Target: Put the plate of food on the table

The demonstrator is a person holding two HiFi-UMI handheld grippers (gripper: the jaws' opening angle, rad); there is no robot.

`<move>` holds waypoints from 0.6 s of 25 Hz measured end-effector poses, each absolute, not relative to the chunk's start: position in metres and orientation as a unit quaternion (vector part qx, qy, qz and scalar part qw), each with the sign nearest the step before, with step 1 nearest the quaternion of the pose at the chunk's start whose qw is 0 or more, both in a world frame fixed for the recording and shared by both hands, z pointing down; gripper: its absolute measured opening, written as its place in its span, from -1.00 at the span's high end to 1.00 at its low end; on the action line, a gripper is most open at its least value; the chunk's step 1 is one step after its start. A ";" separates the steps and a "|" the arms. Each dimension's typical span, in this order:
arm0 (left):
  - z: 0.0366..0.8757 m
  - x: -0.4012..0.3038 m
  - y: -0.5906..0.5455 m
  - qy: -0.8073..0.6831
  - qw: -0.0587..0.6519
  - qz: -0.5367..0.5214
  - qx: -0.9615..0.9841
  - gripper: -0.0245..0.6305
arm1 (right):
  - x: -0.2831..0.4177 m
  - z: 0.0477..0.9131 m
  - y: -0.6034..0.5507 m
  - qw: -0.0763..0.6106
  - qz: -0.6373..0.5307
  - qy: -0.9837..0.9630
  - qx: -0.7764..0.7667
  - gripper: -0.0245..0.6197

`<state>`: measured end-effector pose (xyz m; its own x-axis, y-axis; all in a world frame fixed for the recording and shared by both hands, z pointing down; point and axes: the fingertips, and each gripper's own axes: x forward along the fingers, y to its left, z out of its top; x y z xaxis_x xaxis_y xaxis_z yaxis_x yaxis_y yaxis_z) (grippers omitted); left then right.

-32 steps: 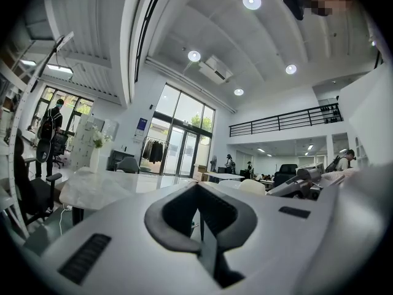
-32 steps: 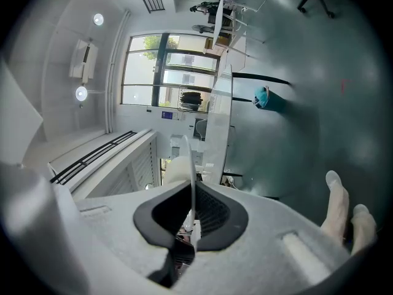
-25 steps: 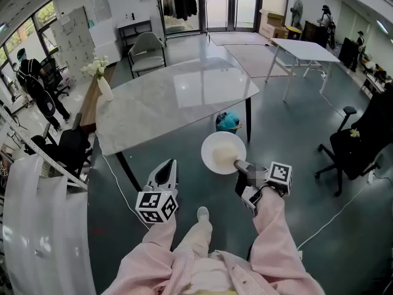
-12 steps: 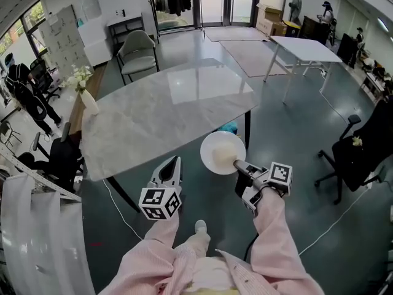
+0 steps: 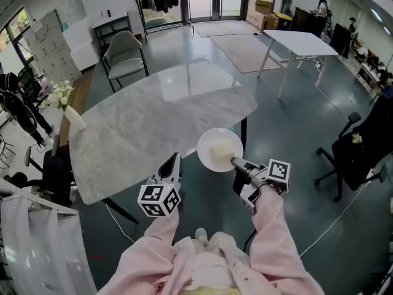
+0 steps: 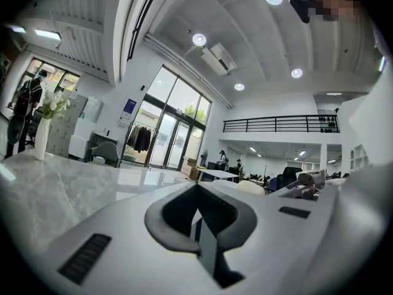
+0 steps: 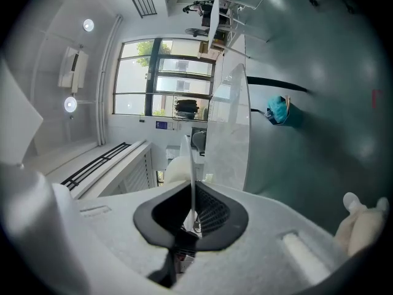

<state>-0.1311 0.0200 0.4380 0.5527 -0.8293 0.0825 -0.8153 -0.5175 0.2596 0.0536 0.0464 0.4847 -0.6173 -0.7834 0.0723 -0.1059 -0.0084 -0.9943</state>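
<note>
A white plate (image 5: 219, 149) with a pale mound of food hangs level in the air just off the near edge of the marble table (image 5: 153, 118). My right gripper (image 5: 236, 163) is shut on the plate's near rim. In the right gripper view the plate (image 7: 191, 158) shows edge-on between the jaws of the right gripper (image 7: 193, 217), with the table (image 7: 230, 134) beyond. My left gripper (image 5: 174, 161) is shut with nothing in it, pointing at the table edge left of the plate. In its own view the left gripper (image 6: 199, 225) looks low across the tabletop (image 6: 55, 189).
A vase of white flowers (image 5: 66, 106) stands on the table's far left end. A grey chair (image 5: 123, 51) is behind the table, a white table (image 5: 298, 42) at the back right and a black office chair (image 5: 359, 149) at the right. A person (image 5: 18, 103) stands at the left.
The table has come closer and the plate now hangs right at its near edge. The blue bag under the table has gone out of the head view. Both grippers keep their hold.
</note>
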 end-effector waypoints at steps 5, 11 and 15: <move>0.444 -0.124 -0.006 -0.467 0.141 -0.020 0.873 0.95 | 0.062 0.489 0.020 0.278 -0.625 0.642 -0.346 0.88; 0.453 -0.123 -0.053 -0.475 0.155 -0.014 0.866 0.95 | 0.066 0.495 -0.032 0.274 -0.635 0.636 -0.343 0.88; 0.461 -0.119 -0.095 -0.482 0.161 -0.012 0.861 0.95 | 0.071 0.502 -0.076 0.272 -0.642 0.633 -0.336 0.88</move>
<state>-0.1185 -0.0945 0.4607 0.5351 -0.8340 0.1348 -0.8263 -0.4836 0.2887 0.0708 -0.0756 0.5022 -0.6266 -0.7745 0.0869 -0.0766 -0.0498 -0.9958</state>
